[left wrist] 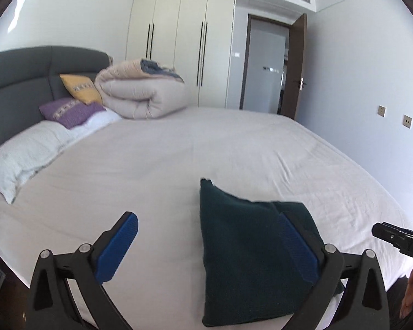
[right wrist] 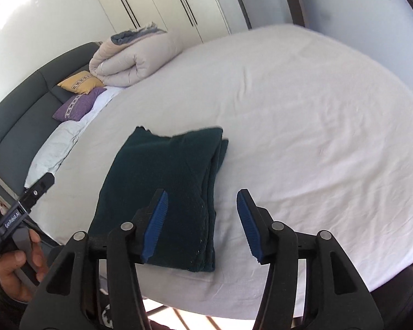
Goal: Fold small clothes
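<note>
Our left gripper (left wrist: 206, 250) and right gripper (right wrist: 202, 227) are both wide apart, grasping nothing. The soft, floppy dark green folded cloth (right wrist: 162, 189) at the lower middle looks light; we should pinch its near edge.

Rolled duvet (left wrist: 140, 90), cushions, white wardrobe (left wrist: 179, 46).

Folded dark green garment (right wrist: 162, 192) on white bed (right wrist: 303, 126), right gripper (right wrist: 202, 227) jaws apart.

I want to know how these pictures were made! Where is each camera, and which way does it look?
Left wrist: on the left gripper, looking across the bed toward the wardrobe; its open jaws show.
Right wrist: on the right gripper, looking down at the folded dark green garment; open jaws and the person's left hand show.
Shared: garment, bed, rolled duvet.
</note>
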The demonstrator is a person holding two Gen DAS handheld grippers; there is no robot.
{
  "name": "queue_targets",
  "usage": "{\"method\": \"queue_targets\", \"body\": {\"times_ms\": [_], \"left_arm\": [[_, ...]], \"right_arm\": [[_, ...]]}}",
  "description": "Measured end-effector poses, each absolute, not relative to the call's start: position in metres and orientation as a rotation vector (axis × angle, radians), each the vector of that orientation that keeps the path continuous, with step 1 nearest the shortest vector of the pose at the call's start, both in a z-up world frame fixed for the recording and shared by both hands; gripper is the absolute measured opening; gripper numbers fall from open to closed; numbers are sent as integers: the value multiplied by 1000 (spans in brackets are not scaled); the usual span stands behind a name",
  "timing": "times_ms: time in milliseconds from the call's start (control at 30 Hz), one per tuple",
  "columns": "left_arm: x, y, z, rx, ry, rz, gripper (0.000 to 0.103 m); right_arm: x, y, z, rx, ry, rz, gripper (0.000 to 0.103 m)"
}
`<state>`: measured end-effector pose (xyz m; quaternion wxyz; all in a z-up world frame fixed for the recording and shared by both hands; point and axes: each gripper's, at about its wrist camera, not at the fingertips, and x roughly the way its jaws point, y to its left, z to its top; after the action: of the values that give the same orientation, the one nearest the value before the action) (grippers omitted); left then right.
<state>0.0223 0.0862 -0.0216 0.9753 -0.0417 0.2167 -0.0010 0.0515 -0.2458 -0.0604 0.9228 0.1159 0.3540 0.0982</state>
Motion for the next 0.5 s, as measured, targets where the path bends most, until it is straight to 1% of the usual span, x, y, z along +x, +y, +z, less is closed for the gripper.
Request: {"method": "queue_targets", "body": {"times_ms": [33, 67, 100, 133, 200, 267, 333, 500], "left_arm": [[15, 87, -12, -81, 393, 19, 103], [9, 90, -2, -84, 350, 26, 103], [5, 93, 9, -91, 313, 24, 103], [-1, 95, 19, -99, 278, 18, 103], [-12, 96, 34, -99, 234, 24, 103], [-19, 93, 46, -55, 231, 22, 103], [-25, 87, 54, 5, 228, 29, 103], [-42, 73, 62, 57, 216, 17, 103]], "right_arm": [[43, -239, -49, 200, 676, 187, 61], [34, -233, -35, 164, 612, 173, 67], [22, -228, -23, 134, 535, 157, 81], [10, -224, -10, 112, 457, 140, 92], [-15, -218, 12, 65, 290, 112, 101], [-34, -211, 32, 11, 170, 73, 103], [-46, -209, 49, -9, 127, 50, 103], [-55, -214, 76, 62, 181, 72, 103]]}}
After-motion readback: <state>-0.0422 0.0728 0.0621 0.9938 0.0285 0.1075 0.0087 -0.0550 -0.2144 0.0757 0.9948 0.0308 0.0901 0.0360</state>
